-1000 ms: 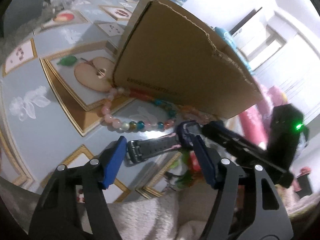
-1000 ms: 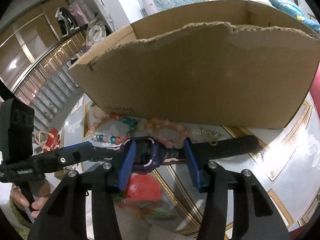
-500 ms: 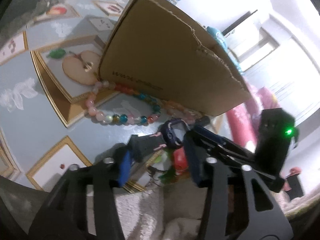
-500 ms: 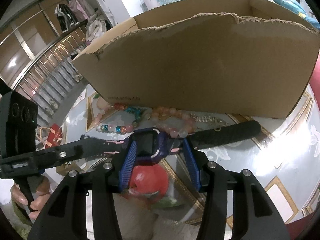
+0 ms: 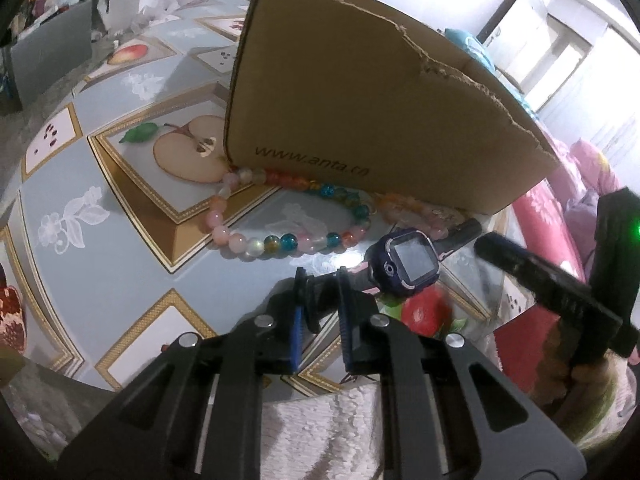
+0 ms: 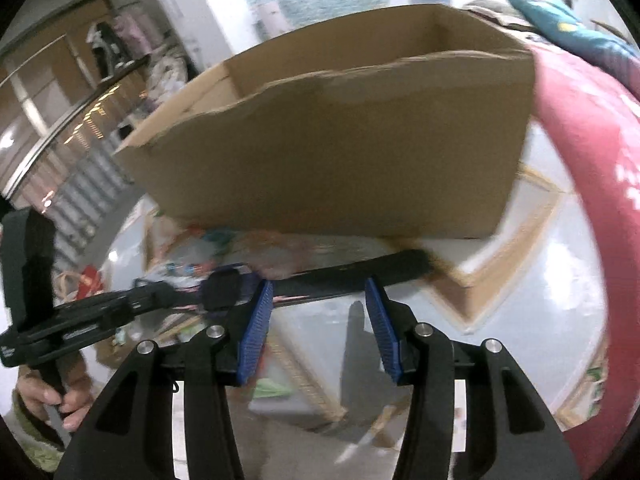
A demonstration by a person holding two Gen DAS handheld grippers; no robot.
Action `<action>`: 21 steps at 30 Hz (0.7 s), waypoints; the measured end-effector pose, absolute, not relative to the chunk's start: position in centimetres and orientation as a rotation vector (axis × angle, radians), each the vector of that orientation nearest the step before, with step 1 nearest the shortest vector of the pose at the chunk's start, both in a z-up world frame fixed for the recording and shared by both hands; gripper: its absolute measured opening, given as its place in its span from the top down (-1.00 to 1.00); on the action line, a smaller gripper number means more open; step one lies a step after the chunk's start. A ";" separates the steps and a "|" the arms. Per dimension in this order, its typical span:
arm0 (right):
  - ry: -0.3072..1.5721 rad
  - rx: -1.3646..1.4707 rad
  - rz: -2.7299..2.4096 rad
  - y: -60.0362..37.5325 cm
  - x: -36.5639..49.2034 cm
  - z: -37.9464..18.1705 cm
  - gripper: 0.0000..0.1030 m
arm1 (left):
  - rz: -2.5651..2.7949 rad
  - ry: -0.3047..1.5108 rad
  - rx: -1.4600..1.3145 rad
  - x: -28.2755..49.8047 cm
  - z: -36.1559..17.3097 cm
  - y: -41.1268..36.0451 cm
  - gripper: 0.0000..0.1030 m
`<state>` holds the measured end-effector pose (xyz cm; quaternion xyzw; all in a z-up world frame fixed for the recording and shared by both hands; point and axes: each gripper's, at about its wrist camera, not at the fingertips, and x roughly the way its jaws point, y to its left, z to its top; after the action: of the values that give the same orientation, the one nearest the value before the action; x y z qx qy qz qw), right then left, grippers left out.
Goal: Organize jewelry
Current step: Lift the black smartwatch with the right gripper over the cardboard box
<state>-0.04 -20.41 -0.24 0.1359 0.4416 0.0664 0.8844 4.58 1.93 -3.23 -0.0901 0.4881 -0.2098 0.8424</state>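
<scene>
Pinching one strap of the dark purple square-faced watch, the left claw holds it above the desk at the torn cardboard box's six o'clock — the right claw gapes released around the other strap.

A: How do the left black tongs with blue pads stand?
B: Pads pinched tight on the dark strap of the purple watch.
A: And the right tongs?
B: Pads spread apart, gripping nothing

Motion blur smears the beads below the box.
</scene>
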 end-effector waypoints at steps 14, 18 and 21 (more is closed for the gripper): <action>0.922 0.212 0.154 -22.0 2.9 -1.4 -0.03 | -0.444 1.028 -0.172 4.7 -3.4 1.9 0.73; 0.946 0.223 0.187 -22.0 3.0 -1.3 -0.07 | -0.444 1.028 -0.172 4.7 -3.4 1.9 0.73; 0.961 0.296 0.212 -22.8 2.7 -1.2 -0.08 | -0.445 1.028 -0.170 4.7 -3.4 1.9 0.73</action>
<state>2.73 -22.75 -1.25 0.1417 0.4596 0.1013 0.8709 4.71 1.91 -3.37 -0.0805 0.4871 -0.2107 0.8437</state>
